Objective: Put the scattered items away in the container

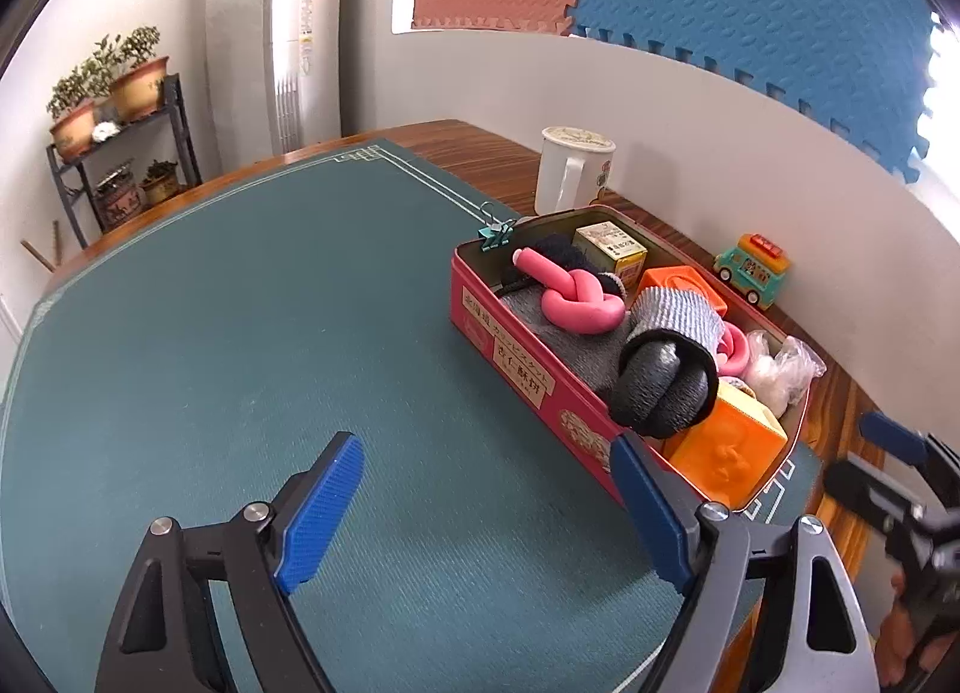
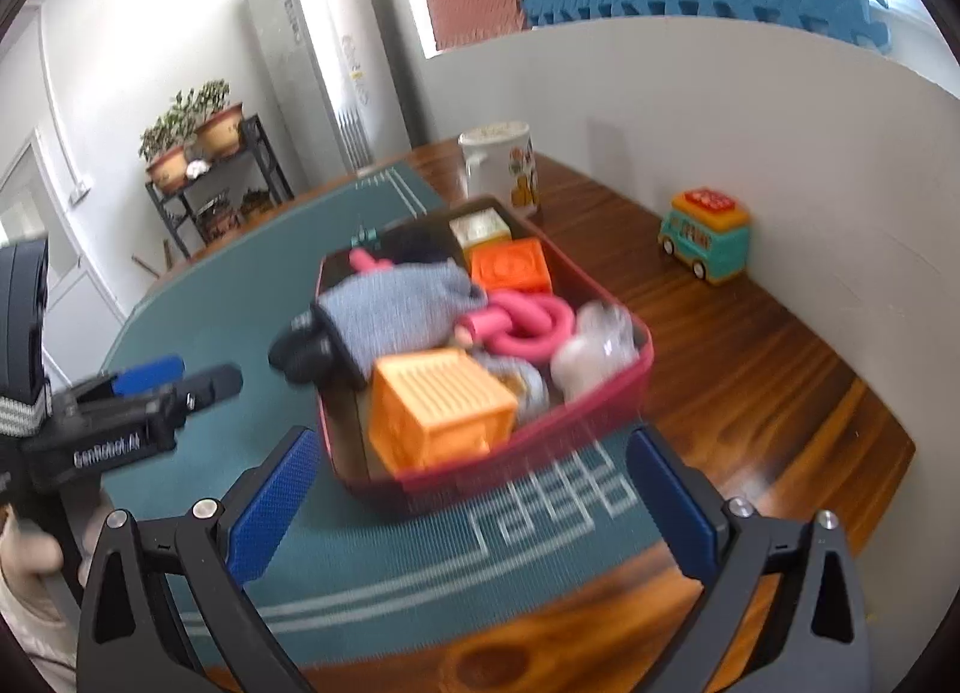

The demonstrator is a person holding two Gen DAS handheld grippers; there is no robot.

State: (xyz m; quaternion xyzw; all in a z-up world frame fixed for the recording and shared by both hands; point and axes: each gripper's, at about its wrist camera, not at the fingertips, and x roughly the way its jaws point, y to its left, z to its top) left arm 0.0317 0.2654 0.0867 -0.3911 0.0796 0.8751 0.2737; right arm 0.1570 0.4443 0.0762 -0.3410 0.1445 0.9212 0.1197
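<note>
A red tin [image 1: 516, 357] stands on the green mat, packed with several items. Among them are a knotted pink foam rod [image 1: 579, 303], an orange cube [image 1: 732, 447], a small yellow-white box [image 1: 609, 249] and a clear plastic bag [image 1: 780, 369]. A rolled grey-and-black sock [image 1: 666, 381] lies on top, its black end hanging over the tin's rim. A teal binder clip [image 1: 495, 234] lies by the tin's far corner. My left gripper [image 1: 486, 447] is open over bare mat beside the tin. My right gripper [image 2: 474, 441] is open in front of the tin [image 2: 600, 411], with nothing between its pads.
The green mat [image 1: 240, 333] covers most of a wooden table. Behind the tin stand a white mug [image 1: 570, 171] and a toy bus [image 1: 753, 270], close to a white wall. A plant shelf [image 1: 120, 153] stands beyond the table's far left.
</note>
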